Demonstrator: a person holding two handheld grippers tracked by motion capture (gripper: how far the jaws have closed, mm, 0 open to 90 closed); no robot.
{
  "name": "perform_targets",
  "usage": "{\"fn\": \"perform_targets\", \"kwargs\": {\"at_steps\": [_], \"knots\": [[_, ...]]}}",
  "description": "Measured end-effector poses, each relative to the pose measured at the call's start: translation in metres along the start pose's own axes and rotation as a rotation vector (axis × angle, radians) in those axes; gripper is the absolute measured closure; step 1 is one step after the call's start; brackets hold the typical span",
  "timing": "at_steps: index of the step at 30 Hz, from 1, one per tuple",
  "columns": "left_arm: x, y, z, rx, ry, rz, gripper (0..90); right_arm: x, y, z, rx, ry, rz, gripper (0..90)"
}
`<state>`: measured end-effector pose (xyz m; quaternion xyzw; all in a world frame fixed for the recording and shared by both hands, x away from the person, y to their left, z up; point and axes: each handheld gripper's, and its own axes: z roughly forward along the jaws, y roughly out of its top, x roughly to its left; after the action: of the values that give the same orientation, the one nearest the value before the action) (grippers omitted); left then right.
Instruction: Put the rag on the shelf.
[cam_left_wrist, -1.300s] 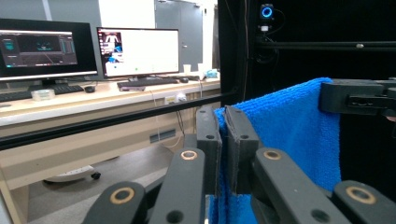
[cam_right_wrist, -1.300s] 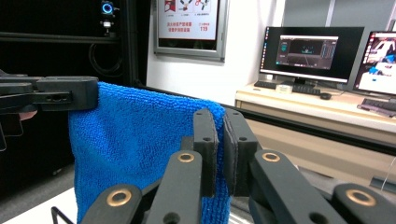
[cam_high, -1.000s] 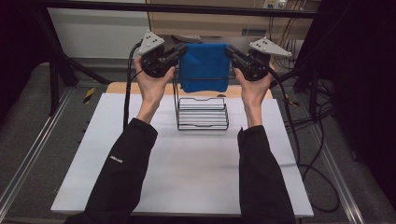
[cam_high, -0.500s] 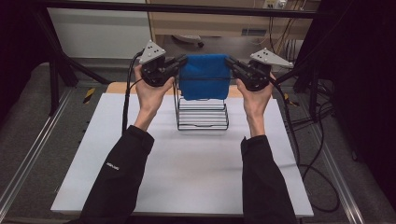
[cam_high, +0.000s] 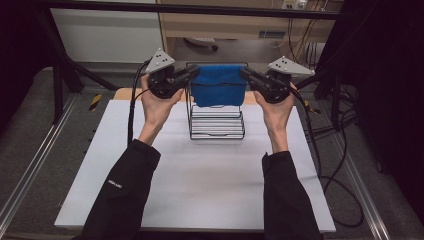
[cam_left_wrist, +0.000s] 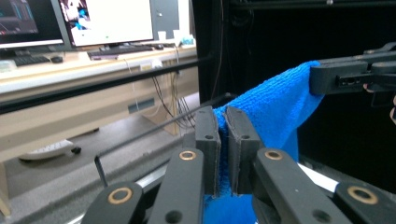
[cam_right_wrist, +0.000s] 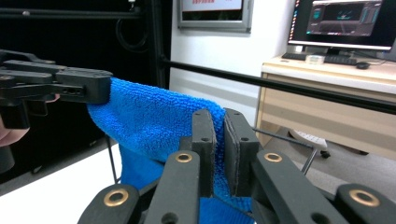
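Note:
A blue towel (cam_high: 219, 85) hangs stretched between my two grippers, above a black wire rack (cam_high: 216, 122) on the white table (cam_high: 200, 175). My left gripper (cam_high: 194, 73) is shut on the towel's left top corner, my right gripper (cam_high: 245, 73) on its right top corner. In the left gripper view the towel (cam_left_wrist: 275, 107) is pinched between the jaws of my left gripper (cam_left_wrist: 223, 123), and the other gripper (cam_left_wrist: 350, 77) holds its far end. In the right gripper view the towel (cam_right_wrist: 149, 121) is clamped by my right gripper (cam_right_wrist: 218, 126), with the left gripper (cam_right_wrist: 70, 86) on its far corner.
The rack's thin top bar (cam_left_wrist: 159, 128) runs just behind the towel. A black frame bar (cam_high: 200, 9) crosses the back of the table. Cables (cam_high: 340, 165) trail at the right of the table. Desks with monitors (cam_right_wrist: 345, 21) stand beyond.
Both grippers have carried the stretched towel up and farther from the person, so it now hangs higher over the rack's back part.

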<state>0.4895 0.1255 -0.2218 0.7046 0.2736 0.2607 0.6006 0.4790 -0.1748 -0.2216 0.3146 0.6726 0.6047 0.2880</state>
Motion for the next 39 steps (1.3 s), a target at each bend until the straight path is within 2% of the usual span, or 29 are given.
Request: {"fn": "perform_targets", "kwargs": {"at_steps": [4, 7, 10, 14, 18, 22, 25, 28, 31, 34, 39], "knots": [[-0.002, -0.004, 0.000, 0.030, -0.008, -0.001, 84.0, 0.000, -0.001, -0.002, 0.036, 0.018, 0.004, 83.9], [-0.005, -0.006, 0.001, 0.059, -0.001, 0.021, 83.5, 0.000, -0.002, -0.003, 0.065, 0.026, 0.007, 83.5], [-0.007, -0.009, 0.003, 0.084, -0.005, 0.026, 83.0, 0.000, -0.006, -0.004, 0.096, 0.031, 0.002, 83.2], [-0.009, -0.011, 0.002, 0.110, -0.017, 0.030, 81.9, 0.000, -0.011, -0.005, 0.106, 0.048, -0.001, 83.1], [-0.009, -0.009, -0.001, 0.141, -0.035, 0.018, 78.6, 0.000, -0.017, -0.005, 0.120, 0.059, -0.017, 82.8], [-0.007, 0.004, -0.009, 0.124, -0.040, 0.006, 74.5, -0.001, -0.021, -0.005, 0.127, 0.070, -0.021, 82.8], [-0.004, 0.014, -0.013, 0.095, -0.042, -0.004, 74.8, -0.001, -0.023, -0.005, 0.134, 0.075, -0.031, 82.5], [-0.003, 0.020, -0.015, 0.093, -0.038, -0.018, 77.1, -0.001, -0.023, -0.004, 0.139, 0.081, -0.041, 82.0], [-0.004, 0.017, -0.010, 0.138, -0.050, -0.028, 81.9, -0.001, -0.024, -0.005, 0.137, 0.083, -0.049, 81.2], [-0.006, 0.008, -0.001, 0.215, -0.068, -0.040, 85.5, -0.001, -0.025, -0.005, 0.137, 0.086, -0.053, 79.8], [-0.007, -0.005, 0.006, 0.281, -0.093, -0.052, 89.7, 0.000, -0.026, -0.006, 0.148, 0.094, -0.060, 75.9]]}}
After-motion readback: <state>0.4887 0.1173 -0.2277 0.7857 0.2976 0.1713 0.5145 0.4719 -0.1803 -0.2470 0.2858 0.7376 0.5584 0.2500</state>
